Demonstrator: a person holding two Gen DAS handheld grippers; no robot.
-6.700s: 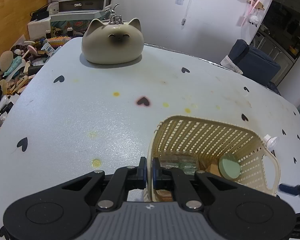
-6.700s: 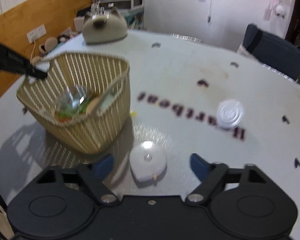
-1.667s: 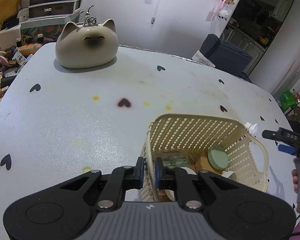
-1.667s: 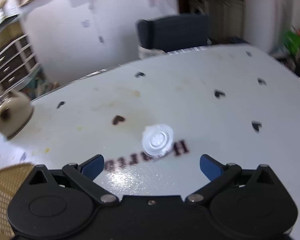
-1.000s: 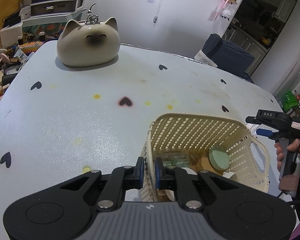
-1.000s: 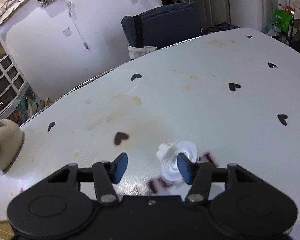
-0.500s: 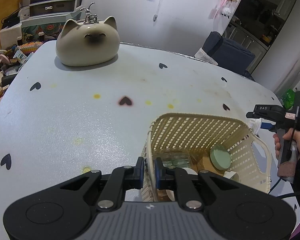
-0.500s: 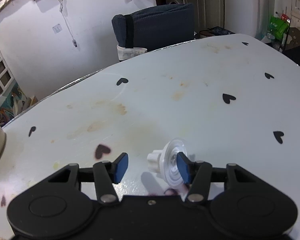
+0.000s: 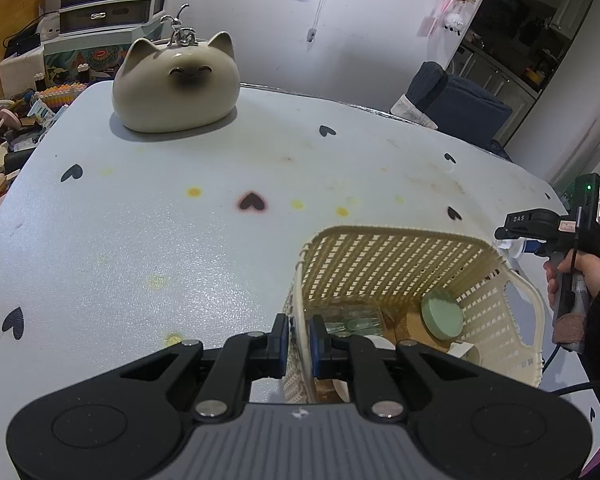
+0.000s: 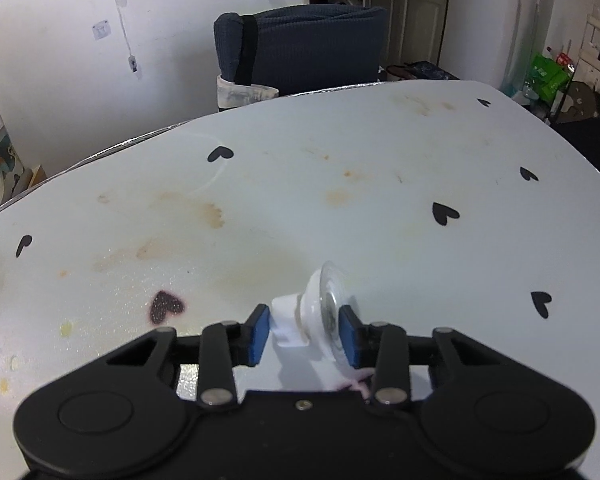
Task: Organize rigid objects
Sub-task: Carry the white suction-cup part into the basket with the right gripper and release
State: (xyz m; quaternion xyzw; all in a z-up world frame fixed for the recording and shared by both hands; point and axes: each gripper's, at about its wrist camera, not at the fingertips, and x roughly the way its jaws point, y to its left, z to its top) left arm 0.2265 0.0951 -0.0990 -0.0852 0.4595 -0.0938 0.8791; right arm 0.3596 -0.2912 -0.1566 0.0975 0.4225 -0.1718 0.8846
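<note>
**Left tool clamps basket rim, right tool closing around suction cup**

We see the left tool (image 9: 297, 340) pinched on the near rim of the cream basket (image 9: 400, 248), one blue pad outside the wall, one inside. The basket sits on the white worktop (image 9: 180, 240) with heart print. Inside the basket we make out a green round lid (image 9: 442, 314) leaning on the far right wall, some clear glass pieces (image 9: 348, 318) and a brown item under them, not identifiable.

The right tool (image 10: 304, 334) has its jaws closing, with the white suction cup (image 10: 320, 312) between them. The cup stands on edge, clear disc toward the right pad, white knob toward the left pad. The right pad looks in contact with the disc; at the left pad we cannot tell whether it touches the knob. The cup's lower edge is at the worktop, and we cannot tell if it is lifted.

In the left wrist view the right tool shows beyond the basket's right side, held by a hand (image 9: 572, 276) in a dark sleeve. A ceramic cat figure (image 9: 176, 88) sits at the far end of the worktop, well apart from the basket.
</note>
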